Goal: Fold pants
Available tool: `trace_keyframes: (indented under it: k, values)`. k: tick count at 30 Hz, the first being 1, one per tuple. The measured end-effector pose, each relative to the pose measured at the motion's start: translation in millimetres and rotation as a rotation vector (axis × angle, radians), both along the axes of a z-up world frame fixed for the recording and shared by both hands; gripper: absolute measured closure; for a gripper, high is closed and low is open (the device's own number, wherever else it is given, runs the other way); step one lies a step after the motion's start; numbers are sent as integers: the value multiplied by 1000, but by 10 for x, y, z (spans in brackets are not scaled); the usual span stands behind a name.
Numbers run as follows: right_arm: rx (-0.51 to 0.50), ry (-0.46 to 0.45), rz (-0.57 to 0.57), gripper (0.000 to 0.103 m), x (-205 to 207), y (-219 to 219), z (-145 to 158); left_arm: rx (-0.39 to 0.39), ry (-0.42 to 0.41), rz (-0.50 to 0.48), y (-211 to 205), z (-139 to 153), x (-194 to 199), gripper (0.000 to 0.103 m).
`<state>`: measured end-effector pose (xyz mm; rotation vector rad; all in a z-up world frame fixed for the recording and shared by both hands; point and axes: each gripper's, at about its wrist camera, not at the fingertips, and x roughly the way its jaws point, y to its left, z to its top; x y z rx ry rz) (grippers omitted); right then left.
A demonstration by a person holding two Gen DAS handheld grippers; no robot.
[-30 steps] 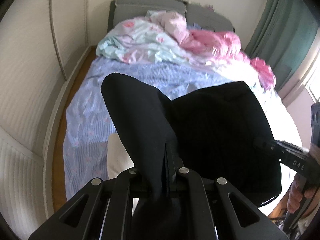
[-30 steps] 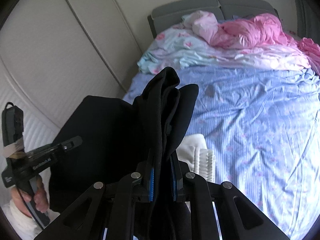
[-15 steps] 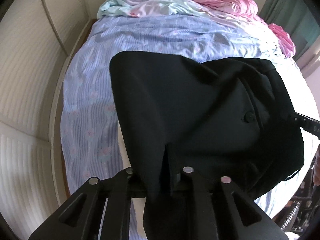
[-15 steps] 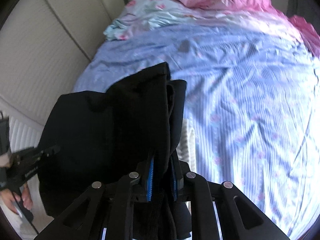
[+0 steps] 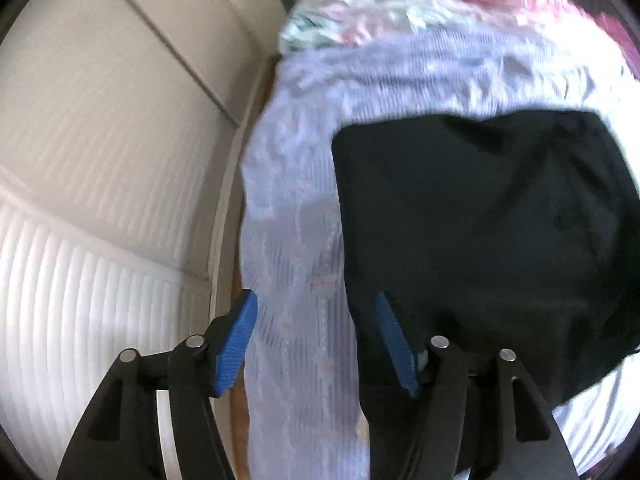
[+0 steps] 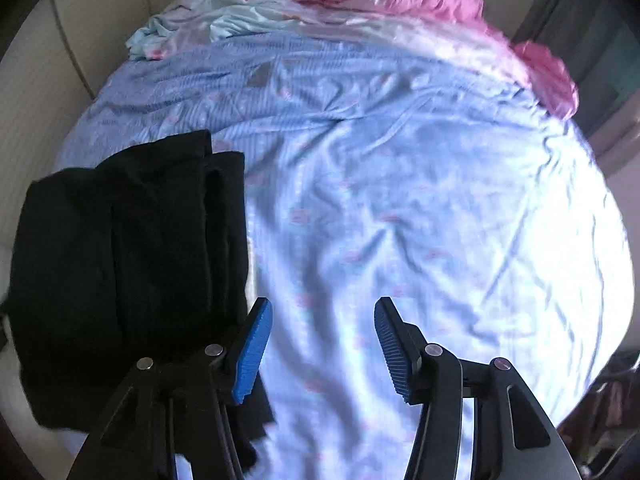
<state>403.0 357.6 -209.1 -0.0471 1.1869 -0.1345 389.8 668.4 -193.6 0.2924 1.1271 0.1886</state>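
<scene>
The black pants (image 5: 480, 224) lie folded flat on the blue striped bed sheet (image 5: 296, 208), near the bed's near edge. In the right wrist view the pants (image 6: 128, 256) lie at the left on the sheet (image 6: 400, 200). My left gripper (image 5: 316, 344) is open and empty, at the pants' left edge, its right finger over the black cloth. My right gripper (image 6: 320, 348) is open and empty, just right of the pants, above bare sheet.
A crumpled pink and pale blue duvet (image 6: 360, 4) is heaped at the head of the bed. A white ribbed wardrobe (image 5: 92, 200) runs along the bed's left side, with a strip of wood floor (image 5: 236, 240) between. A dark curtain (image 6: 600, 40) hangs at the right.
Both grippers were shut on the lifted pants. They have lowered the pants onto the sheet, opened and let go. Each gripper has moved off to its own side of the cloth.
</scene>
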Motion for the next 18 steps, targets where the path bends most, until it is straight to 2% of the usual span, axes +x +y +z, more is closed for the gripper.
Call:
trace_keyframes:
  k: [1,3,5,8,12,18]
  values:
    - [2,-15,20,47,-79,-16,83,-27,-24,4,-40,161,-110,31]
    - [7,-62,63,38,-265,-64,293,-57,-71,7,-142,423,-326,26]
    - [11,-123,93,26,-503,-163,522,-76,-123,8,-280,699,-578,15]
    - [31,-183,116,20,-798,-376,862,-105,-179,6,-536,1058,-936,13]
    - [77,-237,128,18,-1219,-747,1248,-144,-229,-20,-931,1453,-1340,6]
    - [71,-299,166,18,-1843,-1276,1726,-174,-292,-65,-1658,1953,-1960,2]
